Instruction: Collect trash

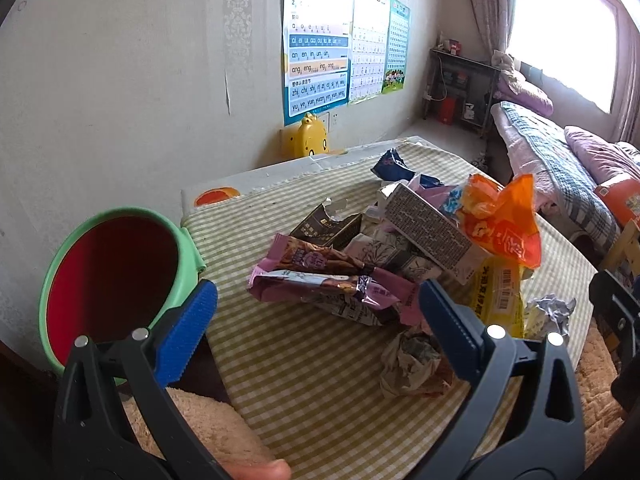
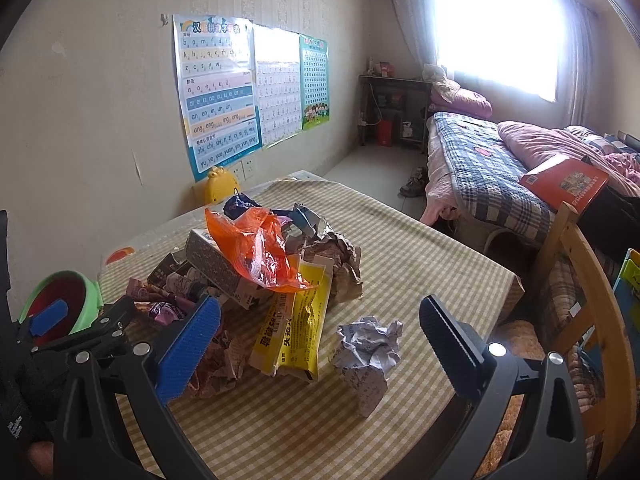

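the trash pile (image 1: 404, 248) sits in the middle of the desk (image 1: 304, 368), on its checked cloth. at the left of the pile lie pink wrappers (image 1: 320, 280), touching a dark torn box (image 1: 326, 226) behind them. a grey box (image 1: 428, 228) leans across the top of the pile, with an orange bag (image 2: 256, 252) draped over it. a yellow packet (image 2: 296, 332) slopes down the near side of the pile. a brown paper wad (image 1: 412, 356) lies at the near edge of the pile, and a white paper ball (image 2: 368, 352) sits just right of the pile, apart from the yellow packet. left of the pile, off the desk edge, stands a green bin (image 1: 116, 280) with a red inside.

the left claw (image 1: 316, 312) is spread wide and holds nothing, hovering near the pink wrappers. the right claw (image 2: 320, 332) is also wide open and empty, above the yellow packet and paper ball.
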{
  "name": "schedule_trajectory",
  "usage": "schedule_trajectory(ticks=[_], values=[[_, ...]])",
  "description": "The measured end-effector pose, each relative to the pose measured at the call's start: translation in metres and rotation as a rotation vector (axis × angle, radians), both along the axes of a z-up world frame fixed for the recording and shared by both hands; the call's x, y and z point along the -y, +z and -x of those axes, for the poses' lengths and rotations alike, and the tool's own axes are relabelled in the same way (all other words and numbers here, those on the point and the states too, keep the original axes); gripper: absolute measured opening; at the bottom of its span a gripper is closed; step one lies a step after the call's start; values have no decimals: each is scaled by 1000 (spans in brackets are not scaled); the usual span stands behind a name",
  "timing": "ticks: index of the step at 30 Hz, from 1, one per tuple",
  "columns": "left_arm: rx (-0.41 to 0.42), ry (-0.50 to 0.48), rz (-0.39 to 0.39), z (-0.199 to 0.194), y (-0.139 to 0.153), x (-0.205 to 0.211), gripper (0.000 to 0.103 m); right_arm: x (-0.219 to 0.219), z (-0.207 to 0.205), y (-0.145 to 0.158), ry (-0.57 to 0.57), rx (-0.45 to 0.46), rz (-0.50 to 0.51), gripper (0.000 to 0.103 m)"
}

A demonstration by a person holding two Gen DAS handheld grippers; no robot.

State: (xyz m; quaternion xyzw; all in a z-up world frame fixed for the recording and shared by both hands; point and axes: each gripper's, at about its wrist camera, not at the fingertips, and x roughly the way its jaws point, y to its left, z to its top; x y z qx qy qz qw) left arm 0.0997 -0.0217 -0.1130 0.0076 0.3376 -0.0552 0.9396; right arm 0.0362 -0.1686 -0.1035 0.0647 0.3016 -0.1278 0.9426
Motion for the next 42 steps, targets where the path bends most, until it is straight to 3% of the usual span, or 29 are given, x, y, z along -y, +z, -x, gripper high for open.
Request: schedule_trajectory(ticks=[42], values=[[-25, 24, 12, -6, -4, -4, 99, 6, 4, -10, 3, -20, 2, 95]])
